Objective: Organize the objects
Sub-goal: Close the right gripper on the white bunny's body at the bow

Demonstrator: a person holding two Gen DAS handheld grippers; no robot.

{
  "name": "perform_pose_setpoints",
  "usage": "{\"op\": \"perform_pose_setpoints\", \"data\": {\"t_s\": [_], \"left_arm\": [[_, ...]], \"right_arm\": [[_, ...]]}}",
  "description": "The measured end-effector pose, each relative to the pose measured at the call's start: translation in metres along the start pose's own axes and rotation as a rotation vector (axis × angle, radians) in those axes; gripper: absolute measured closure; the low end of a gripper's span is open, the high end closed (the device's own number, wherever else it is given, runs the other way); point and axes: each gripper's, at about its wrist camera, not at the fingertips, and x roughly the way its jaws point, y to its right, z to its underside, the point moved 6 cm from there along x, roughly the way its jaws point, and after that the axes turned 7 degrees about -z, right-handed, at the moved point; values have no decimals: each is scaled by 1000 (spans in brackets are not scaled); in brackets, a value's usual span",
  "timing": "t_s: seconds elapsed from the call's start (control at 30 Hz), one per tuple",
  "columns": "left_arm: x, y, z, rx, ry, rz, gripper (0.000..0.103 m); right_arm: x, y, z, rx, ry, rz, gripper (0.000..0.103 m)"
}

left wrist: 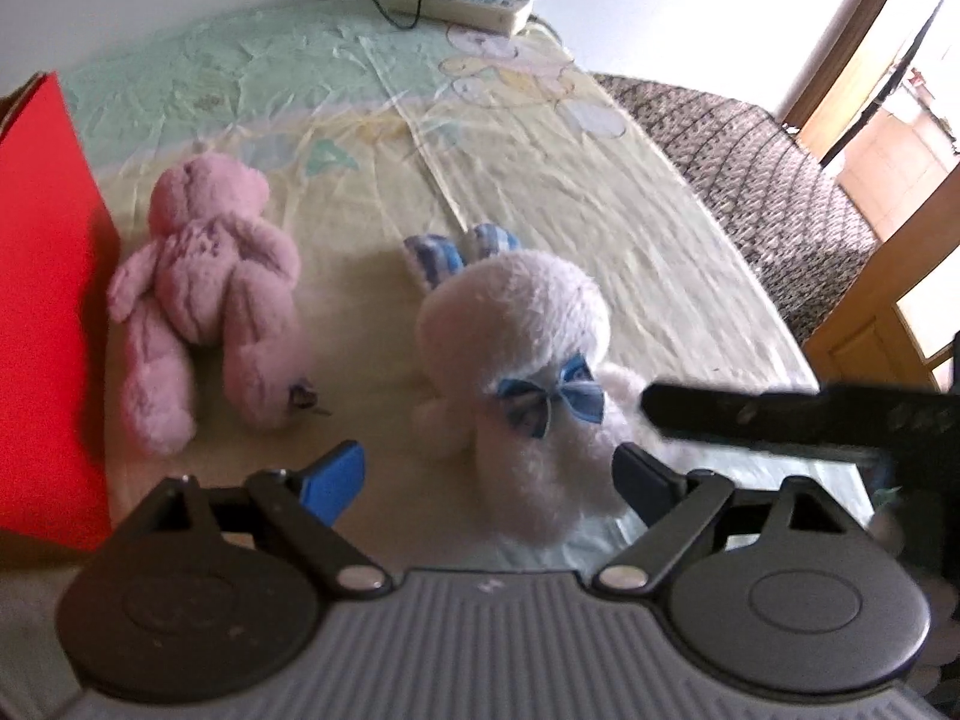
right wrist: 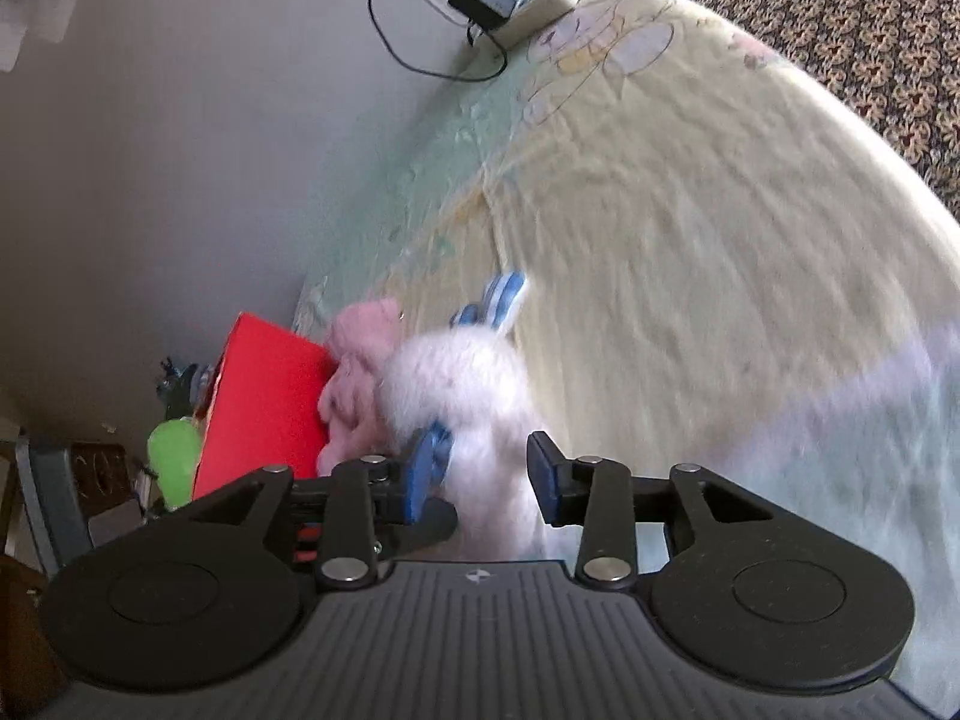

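**On the bed sheet: two soft toys beside a red box**

On the pale yellow and green sheet (left wrist: 540, 180) lie two soft toys. The pink bear (left wrist: 204, 276) lies flat just beside the red box (left wrist: 42, 312), which stands at the sheet's left edge; its inside is hidden in the left wrist view. From the right wrist view, something green (right wrist: 174, 459) and a dark bluish thing show at the box's far side (right wrist: 270, 396), but whether they sit in the box or behind it cannot be told.

The white rabbit (left wrist: 516, 360), with striped blue ears and a blue bow, lies to the right of the bear, apart from it.

The left claw (left wrist: 486, 468) stands wide open, its lower body between the blue fingertips. The right claw (right wrist: 480, 474) is also open around the rabbit (right wrist: 462, 384), not squeezing it.

A white power strip (left wrist: 474, 0) with a black plug sits at the sheet's far end.
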Motion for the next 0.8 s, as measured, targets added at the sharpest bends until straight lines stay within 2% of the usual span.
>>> {"op": "perform_pose_setpoints", "data": {"t_s": [0.3,0.5,0.8], "left_arm": [[18,4,-10,13,-50,-26,9],[24,0,-13,-24,-67,-22,3],[31,0,-15,-47,-87,-2,0]], "right_arm": [[33,10,-6,23,-35,-21,62],[31,12,-6,33,-36,-30,62],[29,16,-6,27,-17,-20,53]]}}
